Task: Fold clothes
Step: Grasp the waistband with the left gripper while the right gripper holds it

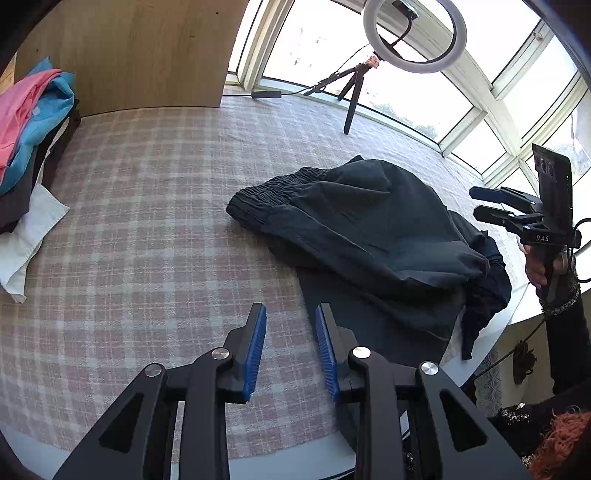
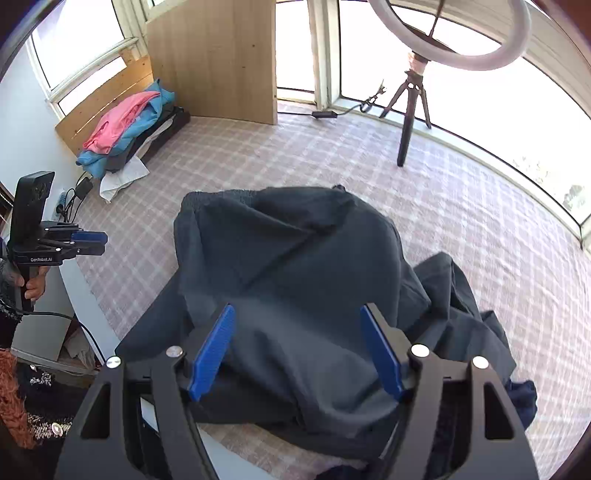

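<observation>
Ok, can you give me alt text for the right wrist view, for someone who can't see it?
A dark garment lies loosely bunched on a pink checked cloth, below the right gripper, whose jaws stand open and empty. The left gripper hovers at the left edge, a pile of clothes sits far left, and a ring light stands by the window.

Left wrist view: angled steeply down, set left of the dark garment (image 1: pixel 369 229).
Right wrist view: angled down, close above the garment.
Shared: garment, checked cloth (image 1: pixel 147 221), clothes pile (image 1: pixel 33 122), ring light (image 1: pixel 413 33).
</observation>
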